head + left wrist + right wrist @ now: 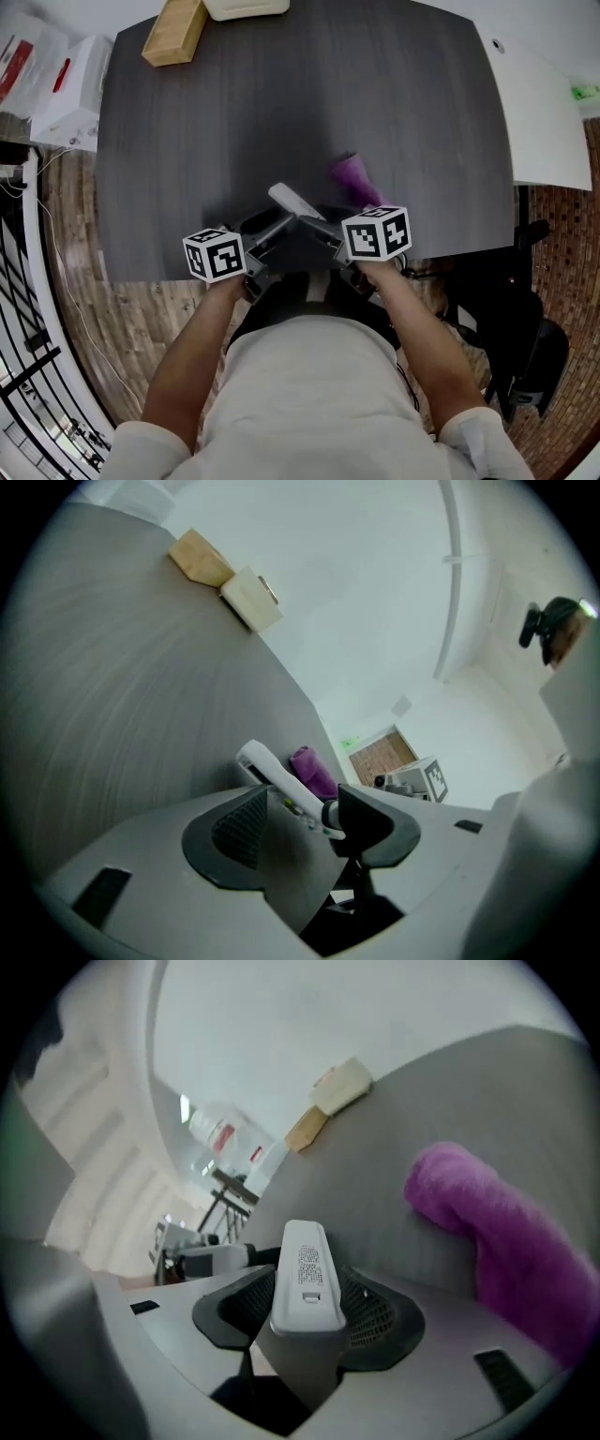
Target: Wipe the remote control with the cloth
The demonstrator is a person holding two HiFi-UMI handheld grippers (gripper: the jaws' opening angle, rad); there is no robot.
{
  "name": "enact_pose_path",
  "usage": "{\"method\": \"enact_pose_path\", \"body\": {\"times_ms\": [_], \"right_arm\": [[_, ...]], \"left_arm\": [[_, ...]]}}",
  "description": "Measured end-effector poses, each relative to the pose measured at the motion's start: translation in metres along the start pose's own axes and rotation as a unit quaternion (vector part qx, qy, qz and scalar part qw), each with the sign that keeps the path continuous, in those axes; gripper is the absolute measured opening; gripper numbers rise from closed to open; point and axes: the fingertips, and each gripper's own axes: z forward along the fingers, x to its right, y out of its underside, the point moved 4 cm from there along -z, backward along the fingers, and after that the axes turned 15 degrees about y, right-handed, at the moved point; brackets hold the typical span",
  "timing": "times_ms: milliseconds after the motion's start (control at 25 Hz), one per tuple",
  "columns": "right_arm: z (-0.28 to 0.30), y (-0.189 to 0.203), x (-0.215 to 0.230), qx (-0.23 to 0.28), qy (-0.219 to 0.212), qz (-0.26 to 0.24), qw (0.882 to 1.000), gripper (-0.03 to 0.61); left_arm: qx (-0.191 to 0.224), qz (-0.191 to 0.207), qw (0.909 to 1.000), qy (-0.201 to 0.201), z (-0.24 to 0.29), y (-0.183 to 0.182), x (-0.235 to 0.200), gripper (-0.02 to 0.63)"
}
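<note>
**The remote (292, 202) gripped, the cloth (356, 180) unused**

Head view: remote at the table's (281, 103) near edge, purple cloth beside it.
Left gripper view: left tongs (305, 817) open around it.
Right gripper view: right tongs (309, 1312) clamp it; a weak hold could drop it.

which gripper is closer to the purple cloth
Right. The right gripper, holding the remote control, is just beside the cloth; the left gripper sits farther off, across the remote.

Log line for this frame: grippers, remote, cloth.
left gripper: open, remote control between jaws | right gripper: shut on remote control | cloth: purple, on table, in neither gripper
</note>
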Motion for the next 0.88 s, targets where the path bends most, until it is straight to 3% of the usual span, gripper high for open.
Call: {"method": "enact_pose_path", "body": {"times_ms": [120, 240, 360, 520, 640, 760, 880], "right_arm": [[0.004, 0.003, 0.002, 0.006, -0.043, 0.121, 0.992, 0.227], [0.007, 0.009, 0.008, 0.010, -0.093, 0.251, 0.963, 0.227], [0.008, 0.013, 0.011, 0.023, -0.130, 0.317, 0.939, 0.227], [0.005, 0.014, 0.012, 0.035, -0.150, 0.325, 0.933, 0.227], [0.004, 0.015, 0.009, 0.032, -0.164, 0.306, 0.937, 0.227], [0.004, 0.014, 0.002, 0.028, -0.182, 0.290, 0.939, 0.227], [0.002, 0.014, -0.009, 0.018, -0.206, 0.247, 0.947, 0.227]], "left_arm": [[0.013, -0.022, 0.9997, -0.002, 0.003, -0.002, -0.004, 0.219], [0.019, -0.041, 0.9989, -0.010, 0.006, 0.001, -0.008, 0.222], [0.026, -0.050, 0.9984, -0.008, 0.011, -0.001, -0.008, 0.227], [0.043, -0.070, 0.9966, 0.002, 0.011, -0.006, -0.009, 0.230], [0.054, -0.101, 0.9932, 0.021, 0.012, -0.004, -0.012, 0.241], [0.066, -0.127, 0.9877, 0.064, 0.017, -0.003, -0.009, 0.241], [0.069, -0.149, 0.9824, 0.089, 0.018, 0.000, -0.006, 0.247]]}}
